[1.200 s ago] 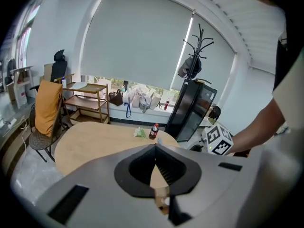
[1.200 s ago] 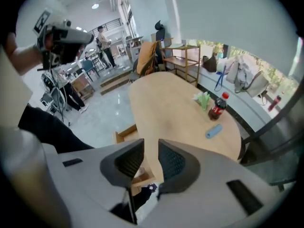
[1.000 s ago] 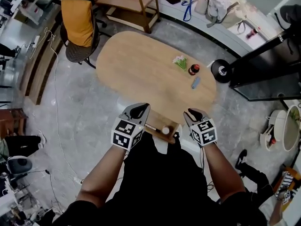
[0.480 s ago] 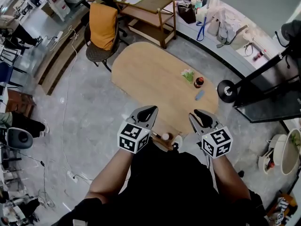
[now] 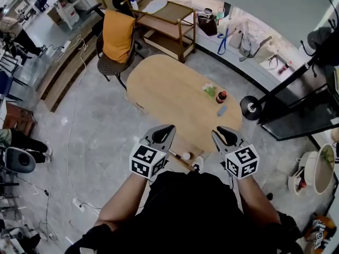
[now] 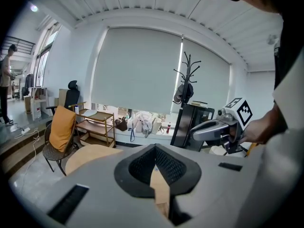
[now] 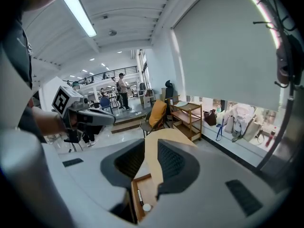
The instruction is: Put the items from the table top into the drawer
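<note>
Three items lie at the far right of the oval wooden table (image 5: 164, 89): a green and white bunch (image 5: 210, 90), a small dark red jar (image 5: 221, 96) and a blue piece (image 5: 221, 110). The drawer (image 5: 192, 148) stands pulled out at the table's near edge. In it lie a white round thing (image 5: 186, 155) and a thin pen (image 7: 138, 197). My left gripper (image 5: 161, 135) hangs above the drawer's left side, shut and empty, with its tips touching. My right gripper (image 5: 222, 136) hovers over the drawer's right side, open by a narrow gap with nothing in it.
A chair draped in orange cloth (image 5: 117, 36) and a wooden cart (image 5: 164, 20) stand beyond the table's far end. A black round stand base (image 5: 250, 107) sits close to the table's right end. Bags line the back wall (image 5: 249, 38).
Both grippers have risen from the drawer toward the camera, and the table now looks smaller and farther below. The jaws look as they did.
</note>
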Available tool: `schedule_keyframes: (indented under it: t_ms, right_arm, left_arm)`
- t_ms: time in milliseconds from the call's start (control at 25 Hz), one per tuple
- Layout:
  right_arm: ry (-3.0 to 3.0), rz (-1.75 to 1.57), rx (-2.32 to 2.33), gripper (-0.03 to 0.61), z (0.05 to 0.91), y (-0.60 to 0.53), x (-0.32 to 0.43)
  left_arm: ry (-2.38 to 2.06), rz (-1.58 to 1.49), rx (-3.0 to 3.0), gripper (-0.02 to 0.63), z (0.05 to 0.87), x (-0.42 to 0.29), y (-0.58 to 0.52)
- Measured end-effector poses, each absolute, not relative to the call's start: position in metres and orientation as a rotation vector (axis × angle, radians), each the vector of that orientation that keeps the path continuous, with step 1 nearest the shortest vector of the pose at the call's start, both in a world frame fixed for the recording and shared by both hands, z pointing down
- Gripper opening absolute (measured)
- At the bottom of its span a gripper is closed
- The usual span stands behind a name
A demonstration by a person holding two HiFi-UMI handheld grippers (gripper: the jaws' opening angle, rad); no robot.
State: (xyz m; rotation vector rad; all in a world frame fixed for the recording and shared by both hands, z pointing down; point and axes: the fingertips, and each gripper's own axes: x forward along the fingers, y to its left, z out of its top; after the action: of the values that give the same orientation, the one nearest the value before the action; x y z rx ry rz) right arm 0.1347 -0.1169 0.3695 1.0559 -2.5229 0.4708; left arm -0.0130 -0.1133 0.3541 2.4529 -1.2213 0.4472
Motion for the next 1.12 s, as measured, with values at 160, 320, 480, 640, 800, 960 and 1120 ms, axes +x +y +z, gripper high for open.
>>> schedule_keyframes:
  t_ms: [160, 320, 480, 640, 800, 960, 1120]
  right_arm:
    - [-2.498, 0.475, 1.102, 0.077, 0.367, -0.097, 0.118]
    - [-2.469, 0.484, 1.160, 0.075, 0.369, -0.072, 0.110]
    - [-2.434, 0.489, 1.214, 0.075, 0.374, -0.048, 0.110]
    - [-2.410, 0.507, 1.254, 0.075, 0.380, -0.035, 0.118]
    - [-2.407, 0.520, 1.258, 0.075, 0.386, -0.037, 0.123]
    - [-2.404, 0.535, 1.253, 0.075, 0.393, -0.059, 0.137]
    - [-2.363, 0.541, 1.213, 0.075, 0.416, -0.089, 0.169]
  left_arm:
    - [-1.192, 0.453, 2.489, 0.002, 0.349, -0.030, -0.095]
    - [-1.139, 0.454, 2.503, 0.002, 0.356, -0.039, -0.076]
    - [-1.090, 0.461, 2.514, 0.002, 0.365, -0.042, -0.057]
    - [-1.062, 0.468, 2.527, 0.002, 0.369, -0.038, -0.047]
    - [-1.068, 0.480, 2.516, 0.002, 0.373, -0.038, -0.041]
    - [-1.094, 0.518, 2.512, 0.002, 0.378, -0.032, -0.053]
    - [-1.127, 0.516, 2.470, 0.002, 0.387, -0.013, -0.075]
